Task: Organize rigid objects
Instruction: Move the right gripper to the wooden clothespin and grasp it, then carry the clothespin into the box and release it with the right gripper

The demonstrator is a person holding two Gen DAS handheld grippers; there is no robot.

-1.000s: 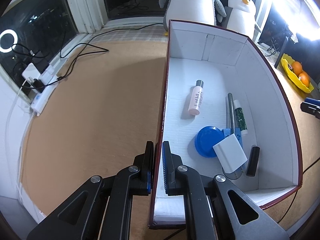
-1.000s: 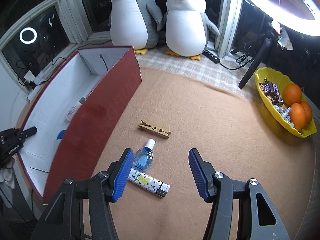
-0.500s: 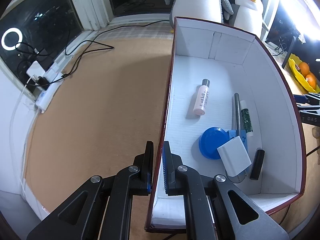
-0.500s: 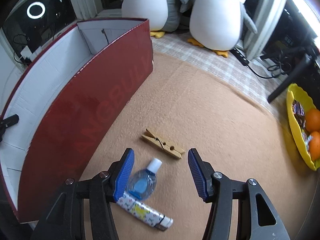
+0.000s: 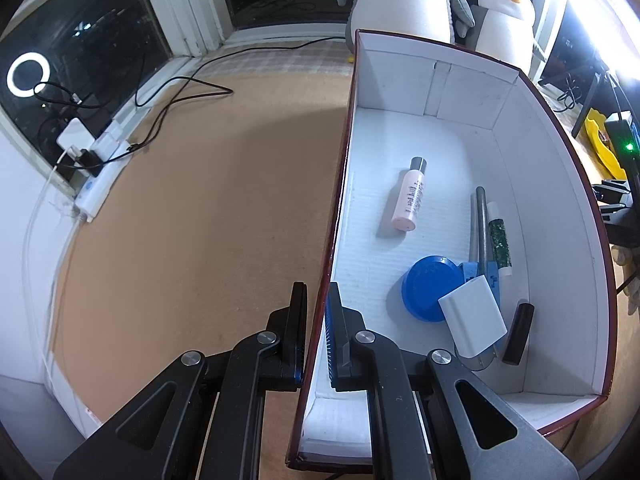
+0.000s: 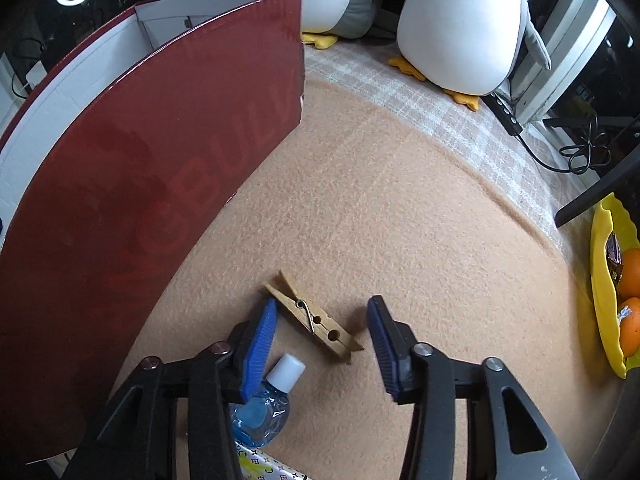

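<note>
My left gripper is shut on the left wall of the dark red box. Inside lie a pink bottle, a blue lid, a white block, a grey pen, a green-patterned tube and a black stick. My right gripper is open, low over the carpet, its jaws on either side of a wooden clothespin. A small blue bottle and a patterned tube lie under its left finger. The box's outer side stands at left.
Two plush penguins sit at the back. A yellow tray with oranges is at the right edge. A power strip with cables lies at the carpet's left edge. A black stand leg crosses the right.
My right gripper has moved forward and down, from behind the small blue bottle to around the clothespin. The left gripper keeps its hold on the box wall; its view shifted slightly.
</note>
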